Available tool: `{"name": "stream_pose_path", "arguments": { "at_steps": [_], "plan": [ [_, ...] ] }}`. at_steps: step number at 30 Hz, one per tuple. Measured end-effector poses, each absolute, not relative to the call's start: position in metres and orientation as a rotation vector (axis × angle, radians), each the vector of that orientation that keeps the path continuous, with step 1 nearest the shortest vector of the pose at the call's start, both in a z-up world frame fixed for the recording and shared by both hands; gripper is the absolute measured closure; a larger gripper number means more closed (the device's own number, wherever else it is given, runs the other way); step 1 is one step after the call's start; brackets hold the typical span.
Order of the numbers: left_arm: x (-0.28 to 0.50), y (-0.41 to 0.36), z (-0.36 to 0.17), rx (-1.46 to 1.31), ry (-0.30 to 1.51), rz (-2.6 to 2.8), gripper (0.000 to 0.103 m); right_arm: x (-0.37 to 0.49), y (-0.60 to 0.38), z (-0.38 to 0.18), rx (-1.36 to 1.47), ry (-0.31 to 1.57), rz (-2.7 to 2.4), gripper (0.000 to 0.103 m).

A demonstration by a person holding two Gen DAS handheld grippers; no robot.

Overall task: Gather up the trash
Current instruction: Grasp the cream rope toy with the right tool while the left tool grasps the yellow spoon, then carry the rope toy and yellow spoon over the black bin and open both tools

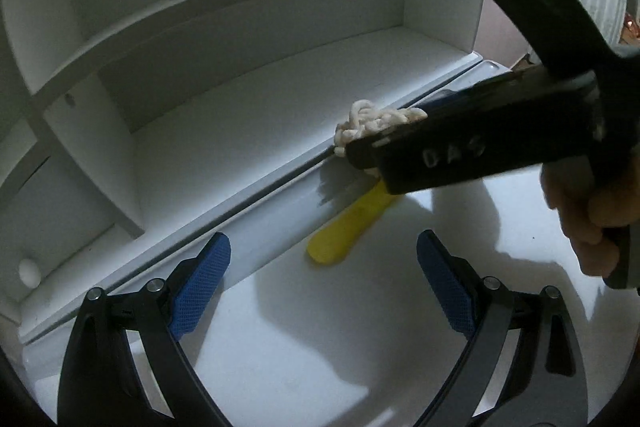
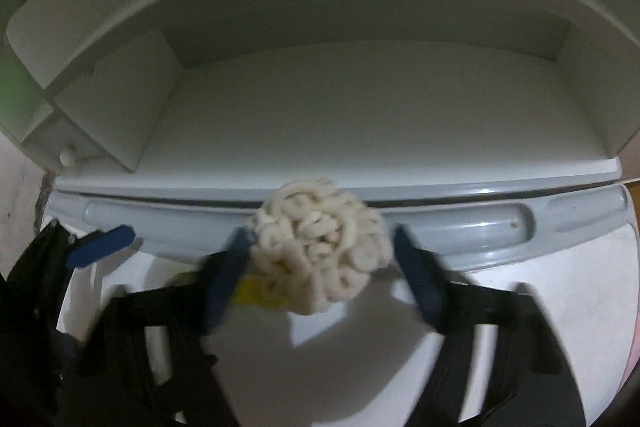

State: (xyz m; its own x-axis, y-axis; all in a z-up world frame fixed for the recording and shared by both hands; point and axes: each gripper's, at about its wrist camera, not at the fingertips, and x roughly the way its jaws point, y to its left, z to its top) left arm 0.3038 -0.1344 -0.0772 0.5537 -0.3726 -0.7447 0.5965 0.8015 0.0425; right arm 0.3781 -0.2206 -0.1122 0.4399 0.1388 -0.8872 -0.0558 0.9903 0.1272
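Observation:
A cream-coloured knotted ball (image 2: 320, 251) with a yellow handle (image 1: 348, 231) lies on the white table by its grey back rim. My right gripper (image 2: 320, 267) has its blue fingers on either side of the ball, touching or nearly touching it. In the left wrist view the right gripper's black body covers part of the ball (image 1: 368, 123). My left gripper (image 1: 320, 279) is open and empty, low over the table, just in front of the yellow handle's end.
A white shelf unit (image 2: 360, 99) with compartments stands behind the grey rim (image 2: 480, 227). A small white knob (image 1: 29, 271) sits at the left. The left gripper's blue fingertip (image 2: 100, 247) shows at the left of the right wrist view.

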Motion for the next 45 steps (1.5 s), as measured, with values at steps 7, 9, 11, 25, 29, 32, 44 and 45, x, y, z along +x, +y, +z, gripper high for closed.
{"name": "stream_pose_path", "arguments": {
  "at_steps": [7, 9, 11, 25, 29, 32, 44, 45],
  "plan": [
    [0.302, -0.14, -0.086, 0.375, 0.799, -0.591, 0.017, 0.349, -0.248, -0.095, 0.132, 1.081, 0.125, 0.067],
    [0.3, -0.145, -0.088, 0.394, 0.814, -0.598, 0.026, 0.336, -0.26, -0.089, 0.147, 1.073, 0.127, 0.067],
    [0.3, -0.149, -0.089, 0.387, 0.822, -0.608, 0.031, 0.32, -0.271, -0.083, 0.145, 1.067, 0.128, 0.067],
    [0.266, -0.195, -0.078, 0.334, 0.904, -0.556, 0.083, 0.144, -0.36, -0.047, 0.166, 1.015, 0.019, 0.066],
    [0.228, -0.209, -0.063, 0.307, 0.868, -0.554, 0.083, 0.087, -0.398, -0.039, 0.182, 0.978, -0.065, 0.066],
    [0.197, -0.243, -0.06, 0.308, 0.859, -0.593, 0.083, 0.037, -0.434, -0.041, 0.206, 0.959, -0.151, 0.066],
    [0.111, -0.355, -0.074, 0.392, 0.847, -0.707, 0.084, -0.108, -0.531, -0.082, 0.386, 0.96, -0.357, 0.066],
    [0.11, -0.36, -0.077, 0.4, 0.853, -0.71, 0.084, -0.117, -0.537, -0.087, 0.399, 0.966, -0.365, 0.066]
  ]
}}
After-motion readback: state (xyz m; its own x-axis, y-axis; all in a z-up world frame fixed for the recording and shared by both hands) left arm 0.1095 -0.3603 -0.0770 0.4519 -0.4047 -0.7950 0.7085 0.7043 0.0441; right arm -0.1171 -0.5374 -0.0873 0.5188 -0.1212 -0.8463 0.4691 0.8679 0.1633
